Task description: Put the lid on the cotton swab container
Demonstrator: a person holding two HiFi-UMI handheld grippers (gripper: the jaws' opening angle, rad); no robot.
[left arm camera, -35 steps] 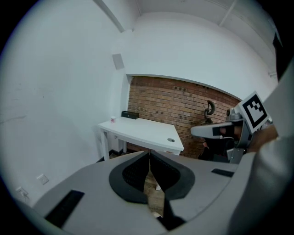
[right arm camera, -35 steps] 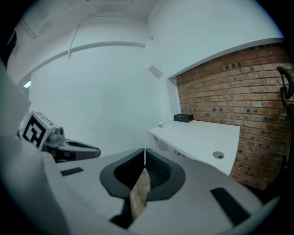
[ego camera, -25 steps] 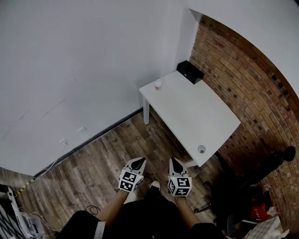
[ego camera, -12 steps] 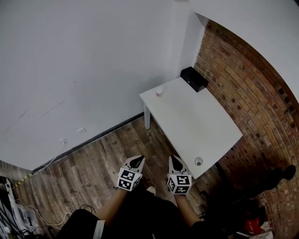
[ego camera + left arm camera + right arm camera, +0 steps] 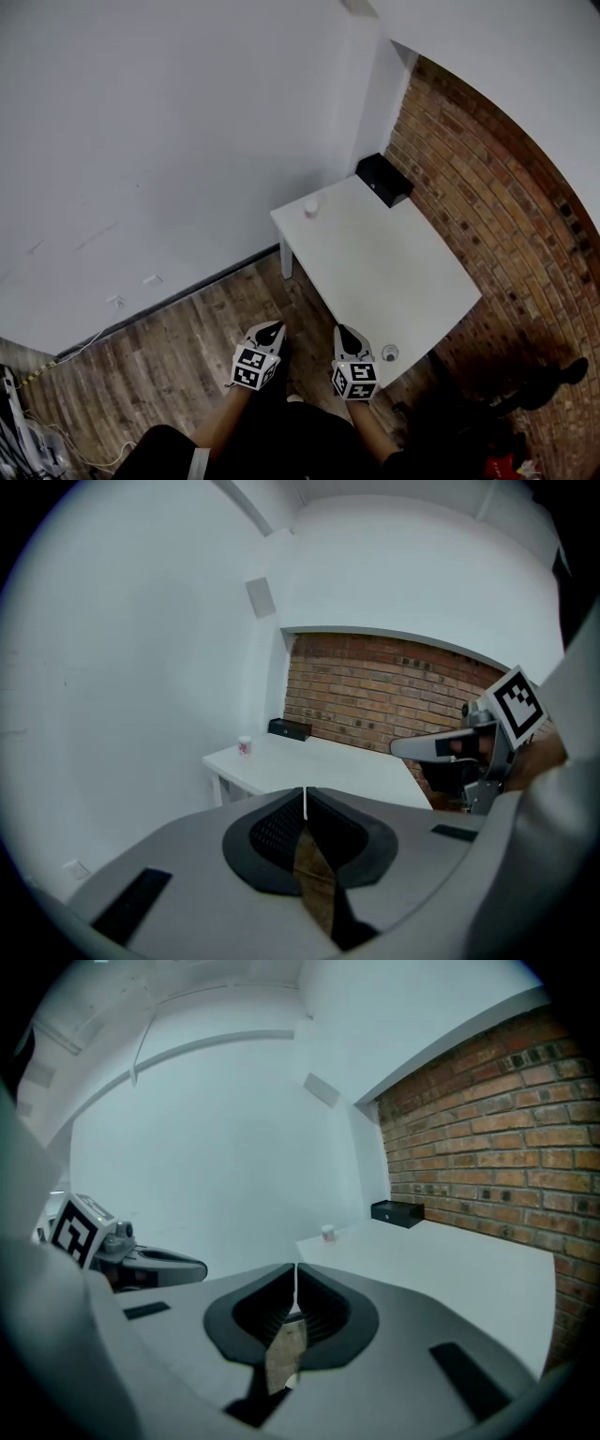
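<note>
A small pink-and-white cotton swab container (image 5: pixel 311 209) stands at the far left corner of the white table (image 5: pixel 375 258). A small round lid (image 5: pixel 390 353) lies near the table's front edge. My left gripper (image 5: pixel 268 329) and right gripper (image 5: pixel 342 332) hang side by side over the wooden floor, short of the table, both shut with nothing between the jaws. The lid is just right of my right gripper. The left gripper view shows the container (image 5: pixel 245 746) far ahead; in the right gripper view the container (image 5: pixel 328 1233) is also distant.
A black box (image 5: pixel 383 179) sits at the table's far corner against the brick wall (image 5: pixel 497 216). A white wall (image 5: pixel 169 141) runs behind the table. Cables and equipment (image 5: pixel 19 431) lie at the lower left of the floor.
The table and lid have drawn nearer to both grippers as the person moved toward them. Both grippers stay shut and side by side.
</note>
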